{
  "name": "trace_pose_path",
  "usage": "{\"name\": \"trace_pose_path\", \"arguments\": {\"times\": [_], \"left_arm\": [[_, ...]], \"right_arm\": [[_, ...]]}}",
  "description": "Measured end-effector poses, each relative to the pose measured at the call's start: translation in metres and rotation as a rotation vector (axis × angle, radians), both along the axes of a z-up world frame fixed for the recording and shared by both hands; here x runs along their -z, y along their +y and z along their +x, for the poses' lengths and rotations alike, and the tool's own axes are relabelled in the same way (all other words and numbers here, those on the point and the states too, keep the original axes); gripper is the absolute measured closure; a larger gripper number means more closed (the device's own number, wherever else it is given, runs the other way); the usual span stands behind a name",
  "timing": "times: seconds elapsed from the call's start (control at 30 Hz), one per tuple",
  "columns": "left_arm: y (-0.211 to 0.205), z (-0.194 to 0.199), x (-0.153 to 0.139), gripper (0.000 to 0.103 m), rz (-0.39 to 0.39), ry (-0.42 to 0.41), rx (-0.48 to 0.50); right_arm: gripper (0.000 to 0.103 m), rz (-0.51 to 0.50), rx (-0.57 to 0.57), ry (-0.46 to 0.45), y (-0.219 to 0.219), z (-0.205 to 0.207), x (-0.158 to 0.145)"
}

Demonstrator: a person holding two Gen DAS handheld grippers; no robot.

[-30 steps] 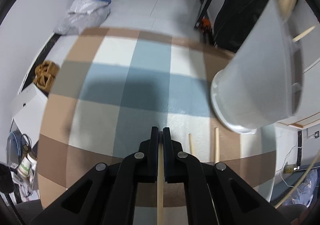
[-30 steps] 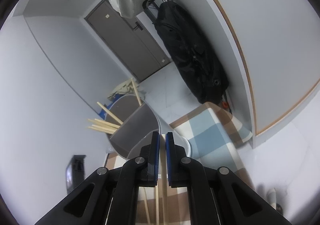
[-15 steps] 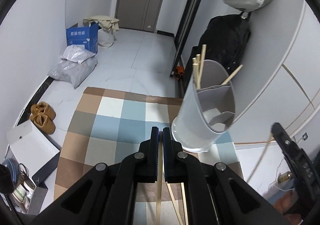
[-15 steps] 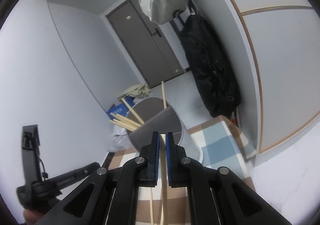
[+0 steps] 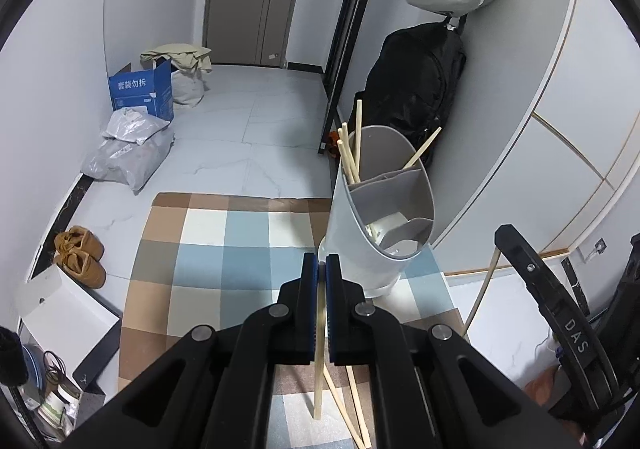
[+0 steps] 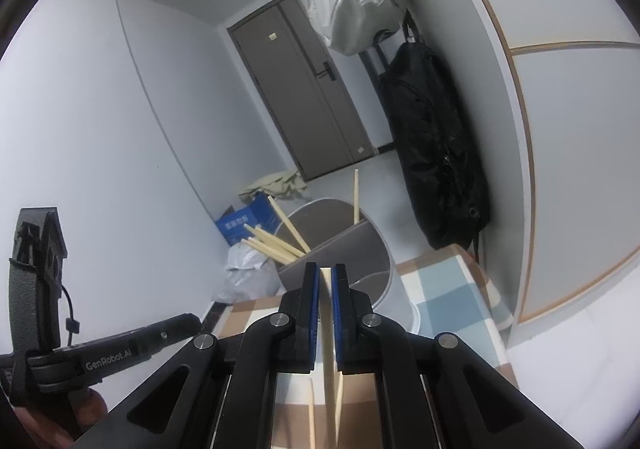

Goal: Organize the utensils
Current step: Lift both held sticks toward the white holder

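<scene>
On the checked mat [image 5: 208, 249] over pale floor tiles [image 5: 248, 137], grey holder [image 5: 380, 217], each tool pinching one chopstick.

A checked cloth [image 5: 224, 249] covers the counter. On it stands the grey utensil holder [image 5: 380, 233], and near its base lie 2 loose chopsticks [image 5: 356, 409].

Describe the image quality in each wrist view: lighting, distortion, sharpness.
Left wrist view: evenly lit, sharp; fisheye bends the walls, black vignette at the corners; the left gripper and its chopstick look crisp. Right wrist view: dimmer, greyer; strongly curved walls; utensil holder sharp, no motion blur.
</scene>
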State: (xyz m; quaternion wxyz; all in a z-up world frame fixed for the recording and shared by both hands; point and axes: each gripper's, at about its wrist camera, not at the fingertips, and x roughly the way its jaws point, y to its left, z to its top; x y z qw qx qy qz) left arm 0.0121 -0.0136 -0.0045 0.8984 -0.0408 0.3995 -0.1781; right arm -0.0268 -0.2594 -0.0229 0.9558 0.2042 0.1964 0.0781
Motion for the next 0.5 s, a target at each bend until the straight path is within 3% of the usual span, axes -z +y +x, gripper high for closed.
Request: {"name": "trace_pose_path", "arguments": {"times": [0.27, 0.5], "left_arm": [[-0.007, 0.001, -0.023, 0.103, -0.011, -0.014, 0.033], [-0.010, 0.011, -0.061, 0.103, -0.075, -0.043, 0.056]], "right_arm": [[0.098, -0.003, 0.018, -0.024, -0.003, -0.001, -0.015], [0.098, -0.010, 0.042, -0.042, -0.017, 0.006, -0.043]]}}
